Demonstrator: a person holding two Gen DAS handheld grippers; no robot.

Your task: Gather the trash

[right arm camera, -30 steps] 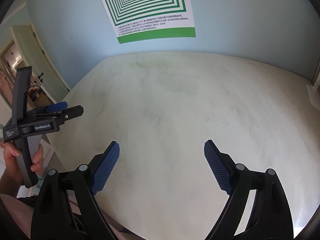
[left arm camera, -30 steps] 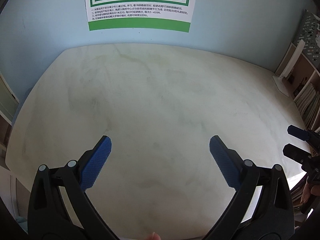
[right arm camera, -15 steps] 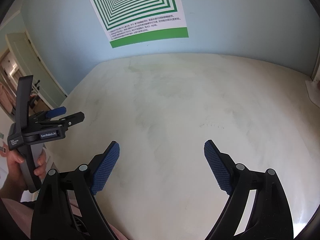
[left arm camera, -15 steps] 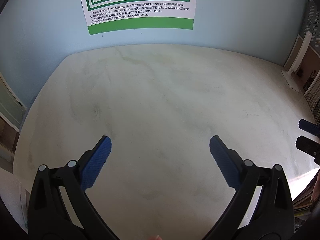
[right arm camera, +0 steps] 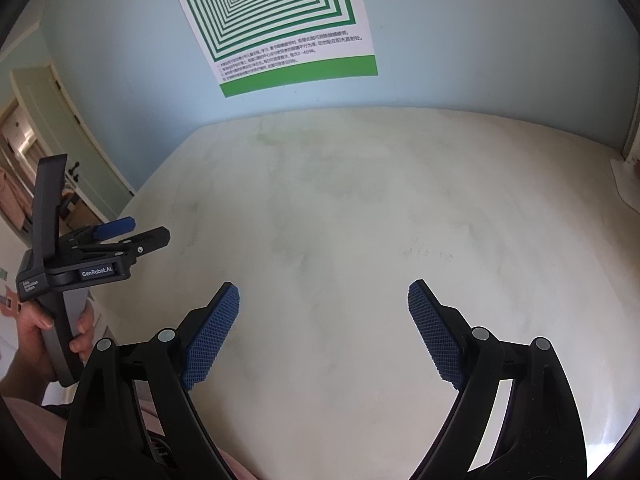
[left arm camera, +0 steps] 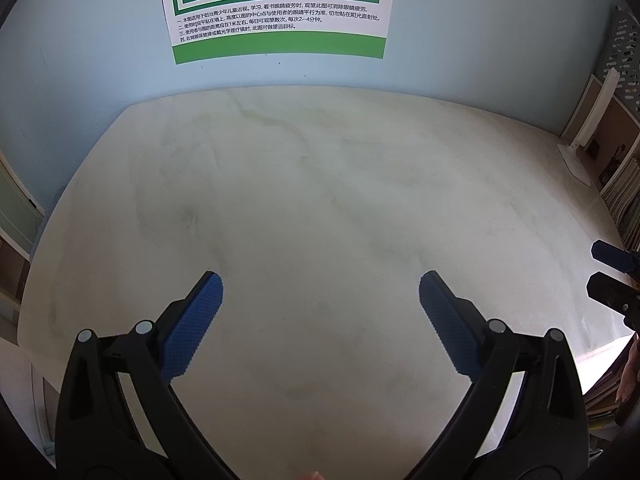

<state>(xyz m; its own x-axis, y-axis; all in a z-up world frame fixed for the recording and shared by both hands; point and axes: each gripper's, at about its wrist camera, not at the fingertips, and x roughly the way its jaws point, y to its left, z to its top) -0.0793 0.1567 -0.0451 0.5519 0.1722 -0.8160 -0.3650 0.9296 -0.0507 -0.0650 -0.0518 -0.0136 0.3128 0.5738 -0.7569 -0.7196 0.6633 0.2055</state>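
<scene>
- Left wrist view: my left gripper (left arm camera: 320,292) sits spread wide above the desk (left arm camera: 320,200), blue pads (left arm camera: 192,328) well apart, nothing between them.
- Right wrist view: right gripper (right arm camera: 324,300) likewise released, wide gap, only bare desk surface under it.
- Both point down at the pale marbled desk top, neither touching it as far as I can see.
- Trash: I can't spot any piece in either view, so I can't say where it is.
- Right wrist view also catches the left gripper from the side at the left edge, off the desk's corner, with the person's left hand (right arm camera: 44,328) wrapped round its grey handle.
- Left wrist view shows the right gripper's fingertips (left arm camera: 612,256) poking in at the right edge, over the desk's right rim.
- Wall behind the desk is light blue with a green-and-white concentric-squares poster (left arm camera: 276,8), lines of printed text along its lower part.
- Far right: shelves with stacked books or papers (left arm camera: 624,200), and a white stand (left arm camera: 576,156) on the desk's back right corner.
- Far left in the right wrist view: a pale green door (right arm camera: 60,128).
</scene>
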